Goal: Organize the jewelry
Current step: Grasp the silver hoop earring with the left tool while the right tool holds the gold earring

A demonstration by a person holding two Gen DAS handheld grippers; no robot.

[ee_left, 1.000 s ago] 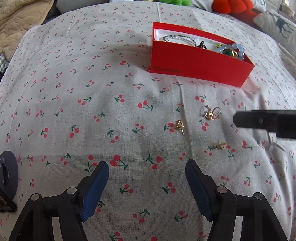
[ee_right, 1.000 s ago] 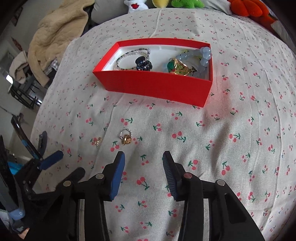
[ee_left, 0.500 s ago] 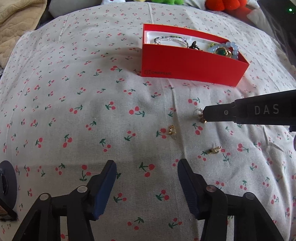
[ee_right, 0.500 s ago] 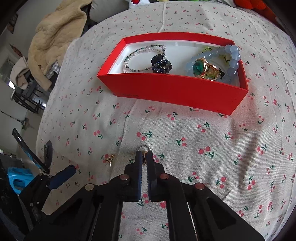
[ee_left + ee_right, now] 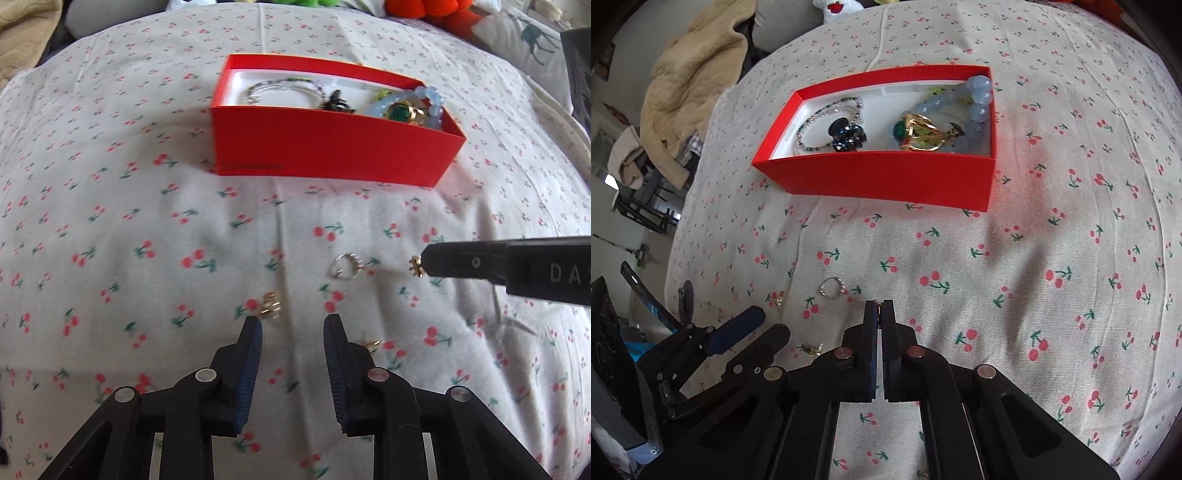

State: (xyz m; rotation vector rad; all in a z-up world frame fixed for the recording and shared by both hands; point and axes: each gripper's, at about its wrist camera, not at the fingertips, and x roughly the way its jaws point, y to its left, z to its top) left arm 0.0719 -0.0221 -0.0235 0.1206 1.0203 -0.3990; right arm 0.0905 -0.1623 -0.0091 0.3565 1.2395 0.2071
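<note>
Right gripper (image 5: 881, 306) pinches a small gold ring (image 5: 416, 265); left gripper (image 5: 293, 326), narrowing, holds nothing

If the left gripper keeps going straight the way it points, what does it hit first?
Probably the cherry-print cloth just beyond the left gripper, between the small gold earring and the silver ring; depth is unclear.

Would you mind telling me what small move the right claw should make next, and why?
Probably carry its catch over the red box and let go there. The right claw is shut on a small gold piece, held clear of the cherry-print cloth, and the box already holds the other jewelry. The silver ring can wait.
</note>
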